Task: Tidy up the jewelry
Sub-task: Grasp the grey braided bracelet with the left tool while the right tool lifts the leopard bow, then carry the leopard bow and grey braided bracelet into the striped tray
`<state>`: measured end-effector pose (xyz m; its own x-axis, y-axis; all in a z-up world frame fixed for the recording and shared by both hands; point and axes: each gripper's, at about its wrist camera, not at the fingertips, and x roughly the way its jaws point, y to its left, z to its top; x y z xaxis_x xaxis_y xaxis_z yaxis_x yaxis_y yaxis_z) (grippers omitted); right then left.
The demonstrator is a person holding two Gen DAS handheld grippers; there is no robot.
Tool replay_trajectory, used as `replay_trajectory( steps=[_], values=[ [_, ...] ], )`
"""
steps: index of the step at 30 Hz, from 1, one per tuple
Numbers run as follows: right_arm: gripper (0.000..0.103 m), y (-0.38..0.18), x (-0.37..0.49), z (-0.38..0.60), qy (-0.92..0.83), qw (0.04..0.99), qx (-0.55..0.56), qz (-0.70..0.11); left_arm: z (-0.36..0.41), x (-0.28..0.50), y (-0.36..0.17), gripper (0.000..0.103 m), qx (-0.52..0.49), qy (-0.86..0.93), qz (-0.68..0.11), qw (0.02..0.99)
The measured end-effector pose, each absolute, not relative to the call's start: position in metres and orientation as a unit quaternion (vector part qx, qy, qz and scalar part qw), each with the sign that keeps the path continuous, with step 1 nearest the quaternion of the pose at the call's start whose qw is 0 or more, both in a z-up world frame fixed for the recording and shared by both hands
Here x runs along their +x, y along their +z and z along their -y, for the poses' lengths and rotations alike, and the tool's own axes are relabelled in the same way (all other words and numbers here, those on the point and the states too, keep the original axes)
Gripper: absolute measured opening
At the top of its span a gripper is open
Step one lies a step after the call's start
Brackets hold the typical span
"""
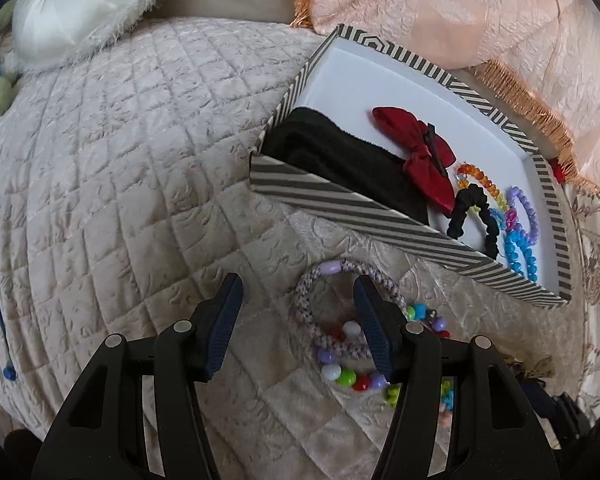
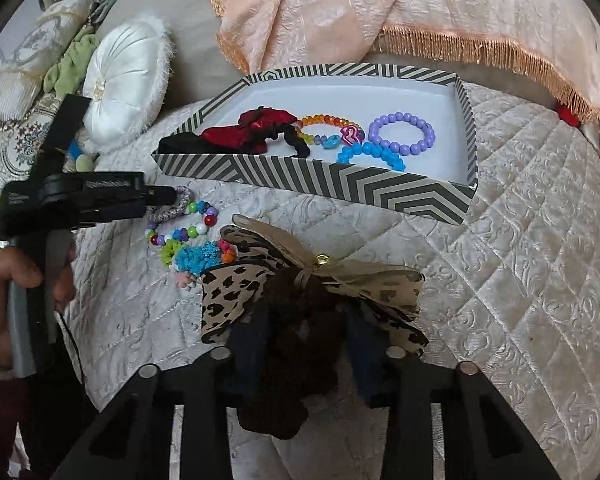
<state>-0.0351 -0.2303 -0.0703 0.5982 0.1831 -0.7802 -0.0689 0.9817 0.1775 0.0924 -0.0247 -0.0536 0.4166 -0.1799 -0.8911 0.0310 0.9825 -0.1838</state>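
Note:
A striped box lies on the quilted bed and holds a red bow, a black scrunchie and bead bracelets. My left gripper is open low over the bed; its right finger reaches inside a purple rope bracelet, beside a multicolour bead bracelet. My right gripper is shut on a dark brown scrunchie with a leopard-print bow, held in front of the box. The left gripper also shows in the right wrist view.
A white round cushion and a pink fringed cover lie behind the box. A fuzzy blue and green hair tie lies by the bead bracelet. The quilted bedspread spreads to the left.

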Motion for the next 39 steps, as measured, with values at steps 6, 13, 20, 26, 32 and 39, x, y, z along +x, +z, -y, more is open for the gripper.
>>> replay_trajectory(
  steps=[6, 13, 20, 26, 32, 39],
  values=[
    [0.010, -0.056, -0.040, 0.231, 0.076, 0.899, 0.061, -0.426, 0.016, 0.098, -0.054, 0.008, -0.081, -0.083, -0.536, 0.837],
    [0.009, -0.019, -0.052, 0.236, 0.074, 0.918, 0.059, -0.386, 0.000, 0.080, -0.030, 0.007, -0.114, -0.099, -0.516, 0.843],
    [0.009, 0.017, -0.061, 0.240, 0.074, 0.931, 0.063, -0.352, 0.008, 0.063, 0.009, 0.007, -0.109, -0.112, -0.483, 0.861],
    [0.009, 0.040, -0.061, 0.244, 0.067, 0.940, 0.058, -0.330, 0.021, 0.054, 0.038, 0.007, -0.087, -0.117, -0.455, 0.879],
    [0.009, 0.056, -0.055, 0.250, 0.063, 0.946, 0.056, -0.313, 0.034, 0.053, 0.052, 0.007, -0.063, -0.117, -0.437, 0.889],
    [0.009, 0.062, -0.046, 0.255, 0.064, 0.947, 0.057, -0.309, 0.051, 0.053, 0.058, 0.007, -0.035, -0.117, -0.424, 0.897]
  ],
)
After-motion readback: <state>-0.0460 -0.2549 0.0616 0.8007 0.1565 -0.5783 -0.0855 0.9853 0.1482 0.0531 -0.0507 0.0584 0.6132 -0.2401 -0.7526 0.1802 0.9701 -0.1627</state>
